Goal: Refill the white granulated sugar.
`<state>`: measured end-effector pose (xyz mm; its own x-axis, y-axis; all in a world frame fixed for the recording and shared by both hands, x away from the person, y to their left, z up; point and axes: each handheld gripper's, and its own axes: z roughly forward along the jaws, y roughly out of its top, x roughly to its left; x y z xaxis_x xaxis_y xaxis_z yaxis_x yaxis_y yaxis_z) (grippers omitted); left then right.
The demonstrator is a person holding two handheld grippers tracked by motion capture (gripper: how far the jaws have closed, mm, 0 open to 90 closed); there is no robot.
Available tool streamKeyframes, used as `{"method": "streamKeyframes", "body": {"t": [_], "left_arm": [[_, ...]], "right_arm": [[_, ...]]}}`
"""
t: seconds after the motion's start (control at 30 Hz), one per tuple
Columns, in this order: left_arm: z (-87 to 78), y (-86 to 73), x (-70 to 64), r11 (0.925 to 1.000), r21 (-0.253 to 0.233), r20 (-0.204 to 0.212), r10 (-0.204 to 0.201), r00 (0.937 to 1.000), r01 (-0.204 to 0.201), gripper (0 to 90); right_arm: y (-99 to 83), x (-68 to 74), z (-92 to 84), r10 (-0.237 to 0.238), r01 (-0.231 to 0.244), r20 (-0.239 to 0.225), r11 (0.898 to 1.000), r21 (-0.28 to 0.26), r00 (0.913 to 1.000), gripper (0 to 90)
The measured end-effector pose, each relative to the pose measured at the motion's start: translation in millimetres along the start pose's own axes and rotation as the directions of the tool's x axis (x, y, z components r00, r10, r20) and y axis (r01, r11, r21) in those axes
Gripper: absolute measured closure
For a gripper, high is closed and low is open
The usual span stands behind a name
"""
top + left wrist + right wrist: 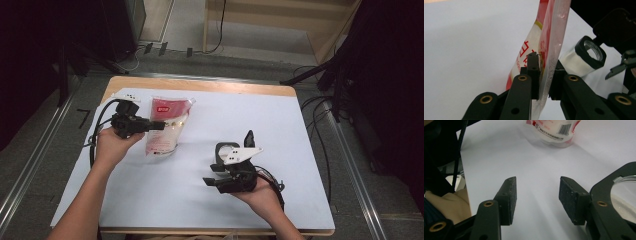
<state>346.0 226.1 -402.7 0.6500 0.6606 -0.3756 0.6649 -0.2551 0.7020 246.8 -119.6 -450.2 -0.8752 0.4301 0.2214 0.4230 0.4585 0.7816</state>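
**Pouch pinched at its edge, second gripper held ready**

The red-and-white plastic pouch (167, 125) of white granules lies on the white table sheet (280, 130), its side seam nipped between the left gripper (544, 75) – likely for lifting. Nearer the person than the pouch, the right gripper (536, 195) is held level – jaws spread, empty.

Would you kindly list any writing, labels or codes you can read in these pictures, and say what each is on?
Red characters on the pouch: partly hidden by the left gripper, not readable.
Small red "Gran…" beside them: cut off, uncertain.
Barcode on the pouch: digits too small.
Red line beside the barcode: blurred.
Red label on the pouch: too small.
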Motion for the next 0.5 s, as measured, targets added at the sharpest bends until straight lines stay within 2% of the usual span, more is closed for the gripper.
{"method": "streamKeyframes", "body": {"t": [0.17, 0.23, 0.3, 0.4, 0.5], "left_arm": [[-6.9, -7.9, 3.5, 0.9996, -0.013, 0.021, -0.026, 0.9994, 0.026, 79.6], [-9.5, -10.5, 3.8, 0.9999, -0.008, 0.016, -0.014, 0.9998, 0.014, 77.6], [-11.6, -13.3, 3.7, 0.9996, -0.02, 0.019, -0.018, 0.9997, 0.018, 75.9], [-16.0, -18.4, 5.6, 0.9994, -0.025, 0.044, -0.022, 0.9988, 0.023, 69.4], [-19.7, -24.8, 4.8, 0.9998, -0.017, 0.044, -0.004, 0.999, 0.005, 65.4]], "right_arm": [[0.4, 0.3, -0.9, -0.009, 0.009, -0.004, 1.0, -0.002, 1.0, 49.2], [0.5, -0.4, -1.6, -0.005, 0.005, -0.006, 1.0, -0.003, 1.0, 49.2], [0.3, -1.2, -2.8, -0.003, 0.003, -0.001, 1.0, -0.003, 1.0, 49.2], [0.2, -1.8, -3.7, -0.001, 0.001, 0.001, 1.0, -0.006, 1.0, 49.2], [0.2, -2.1, -3.1, -0.001, 0.001, 0.0, 1.0, -0.004, 1.0, 49.2]]}}
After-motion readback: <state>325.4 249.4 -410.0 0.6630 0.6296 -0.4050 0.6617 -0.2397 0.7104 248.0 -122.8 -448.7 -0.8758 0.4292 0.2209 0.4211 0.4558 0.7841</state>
